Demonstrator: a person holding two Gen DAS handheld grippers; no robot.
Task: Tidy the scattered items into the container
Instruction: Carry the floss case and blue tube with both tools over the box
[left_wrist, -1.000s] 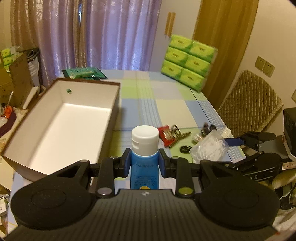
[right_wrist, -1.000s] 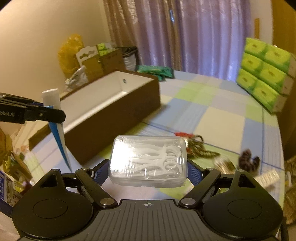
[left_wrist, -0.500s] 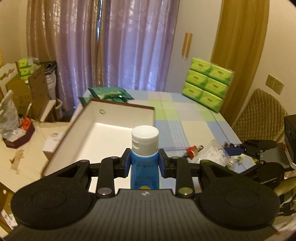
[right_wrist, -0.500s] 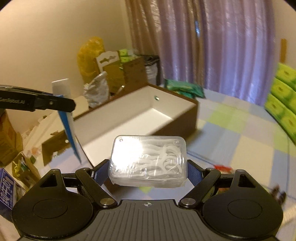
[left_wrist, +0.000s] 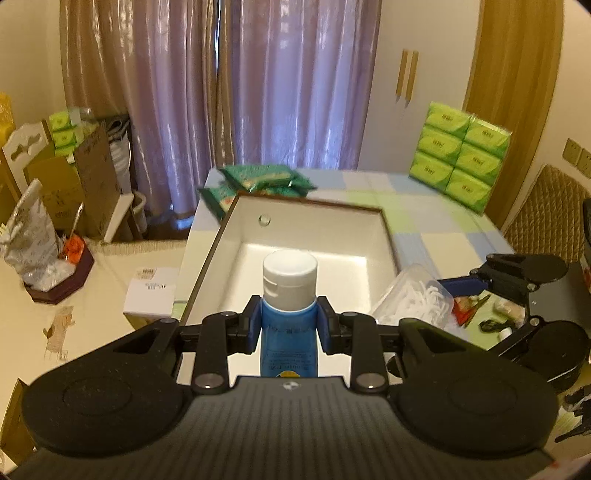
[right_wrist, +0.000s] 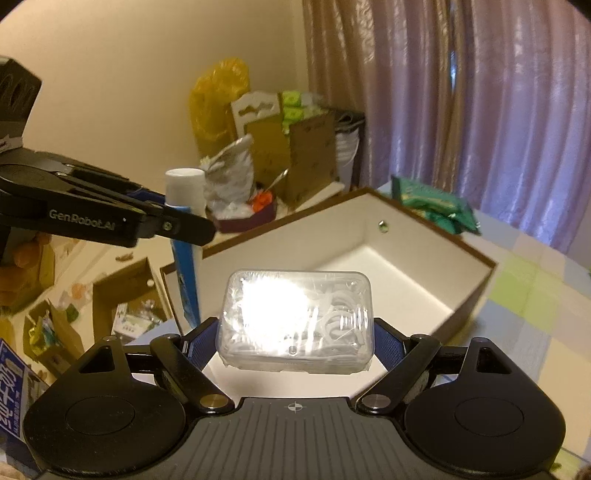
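Checked tablecloth (left_wrist: 436, 221) bears box (left_wrist: 388, 229), green packs (left_wrist: 461, 158).

Tube's (left_wrist: 290, 332) base — hidden behind tool.

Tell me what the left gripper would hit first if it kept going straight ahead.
Probably the far wall of the open box. The left gripper, shut on the blue bottle, points over the box's white floor toward that wall, though depth is hard to judge.

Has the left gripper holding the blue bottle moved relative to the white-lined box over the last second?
Yes. The left gripper with the blue white-capped bottle has shifted from beside the white-lined brown box to above its open interior.
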